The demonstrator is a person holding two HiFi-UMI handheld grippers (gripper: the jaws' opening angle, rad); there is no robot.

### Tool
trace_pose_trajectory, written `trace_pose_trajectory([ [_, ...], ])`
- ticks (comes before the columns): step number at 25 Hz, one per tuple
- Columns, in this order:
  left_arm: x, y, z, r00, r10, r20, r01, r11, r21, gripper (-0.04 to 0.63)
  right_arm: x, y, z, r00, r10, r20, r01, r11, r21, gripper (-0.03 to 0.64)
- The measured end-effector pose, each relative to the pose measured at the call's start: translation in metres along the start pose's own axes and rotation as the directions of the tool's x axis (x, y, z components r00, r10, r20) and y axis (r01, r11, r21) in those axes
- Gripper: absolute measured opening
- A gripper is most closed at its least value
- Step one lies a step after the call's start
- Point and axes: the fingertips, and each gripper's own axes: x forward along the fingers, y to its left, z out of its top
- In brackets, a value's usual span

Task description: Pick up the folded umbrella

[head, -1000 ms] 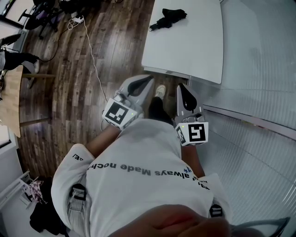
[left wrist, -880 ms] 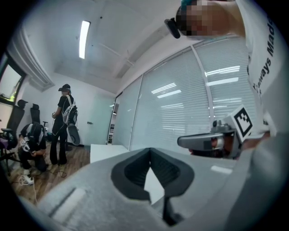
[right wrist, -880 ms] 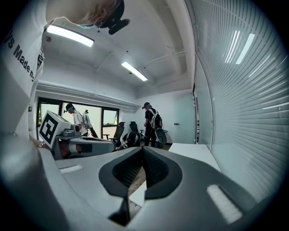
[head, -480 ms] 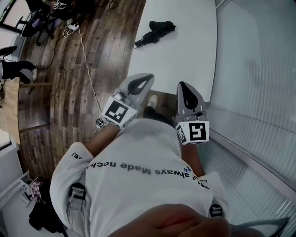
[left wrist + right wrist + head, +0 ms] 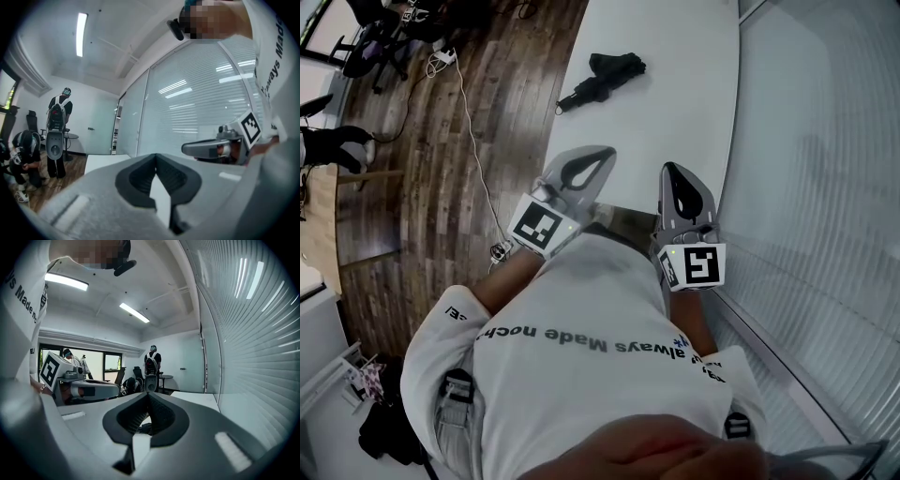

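Note:
The folded black umbrella [image 5: 602,79] lies on the white table [image 5: 675,84], near its left edge, in the upper middle of the head view. My left gripper [image 5: 600,156] and right gripper [image 5: 672,172] are held side by side at the table's near end, well short of the umbrella. Both point level toward the table. In the left gripper view the left gripper [image 5: 156,157] has its jaws together with nothing in them. In the right gripper view the right gripper [image 5: 148,395] also has its tips touching and is empty.
A glass wall with blinds [image 5: 825,141] runs along the table's right side. Wooden floor [image 5: 459,159] with a white cable [image 5: 473,122] lies to the left. Office chairs and people [image 5: 151,366] stand at the room's far end.
The table and umbrella have drawn nearer and lower in the head view as the person walks forward. Both grippers now reach the table's near end, still shut.

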Motion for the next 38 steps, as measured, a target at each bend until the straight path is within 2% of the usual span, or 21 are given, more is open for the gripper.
trace_pose_trajectory([
  [6, 0.011, 0.029, 0.006, 1.0, 0.018, 0.004, -0.018, 1.0, -0.004, 0.002, 0.03, -0.007, 0.007, 1.0, 0.009, 0.002, -0.009, 1.0, -0.004, 0.0],
  [13, 0.017, 0.064, 0.019, 1.0, 0.004, 0.002, -0.004, 1.0, 0.014, 0.002, 0.064, -0.01, 0.025, 1.0, -0.006, 0.012, 0.006, 1.0, -0.01, 0.0],
  [18, 0.026, 0.086, 0.007, 1.0, 0.009, -0.025, -0.009, 1.0, 0.028, 0.003, 0.077, -0.012, 0.028, 1.0, -0.022, 0.007, 0.023, 1.0, -0.011, 0.0],
  [24, 0.042, 0.116, -0.029, 0.993, 0.023, -0.116, -0.013, 0.996, 0.09, 0.098, 0.091, -0.019, 0.016, 0.999, -0.033, -0.016, 0.033, 0.999, -0.006, 0.0],
  [29, 0.06, 0.14, -0.08, 0.965, 0.029, -0.261, -0.012, 0.998, 0.069, 0.181, 0.094, -0.019, 0.01, 0.999, -0.039, -0.037, 0.039, 0.999, 0.009, 0.0],
  [34, 0.079, 0.175, -0.128, 0.929, 0.07, -0.363, -0.025, 0.992, 0.128, 0.218, 0.097, -0.016, 0.008, 0.998, -0.038, -0.044, 0.038, 0.999, 0.0, 0.0],
  [38, 0.099, 0.203, -0.169, 0.899, 0.105, -0.426, -0.021, 0.98, 0.197, 0.219, 0.099, -0.016, 0.003, 0.998, -0.044, -0.051, 0.044, 0.999, 0.001, 0.0],
])
